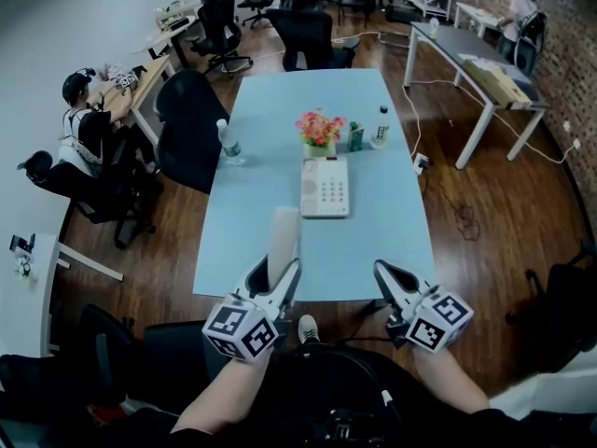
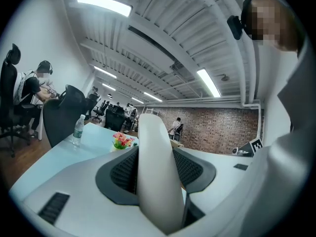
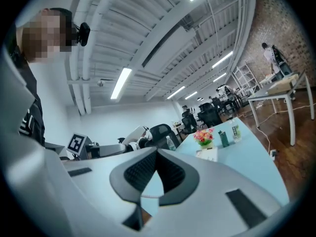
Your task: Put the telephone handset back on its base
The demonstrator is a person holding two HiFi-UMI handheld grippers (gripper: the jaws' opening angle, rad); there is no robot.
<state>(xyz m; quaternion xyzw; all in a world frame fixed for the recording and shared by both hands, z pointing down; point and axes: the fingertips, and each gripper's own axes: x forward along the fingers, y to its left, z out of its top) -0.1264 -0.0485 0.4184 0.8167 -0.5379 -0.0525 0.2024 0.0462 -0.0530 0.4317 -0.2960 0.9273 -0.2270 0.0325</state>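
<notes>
The white telephone handset stands nearly upright over the near part of the light blue table. My left gripper is shut on its lower end. In the left gripper view the handset fills the space between both dark pads. The white telephone base, with its keypad showing, lies flat at the table's middle, ahead and a little to the right of the handset. My right gripper hovers at the near table edge, right of the left one. Its jaws meet at the tips with nothing between them.
Behind the base stand a pot of pink flowers, a small green box and a bottle. A water bottle is near the left edge. Black office chairs flank the table. A person sits at a desk far left.
</notes>
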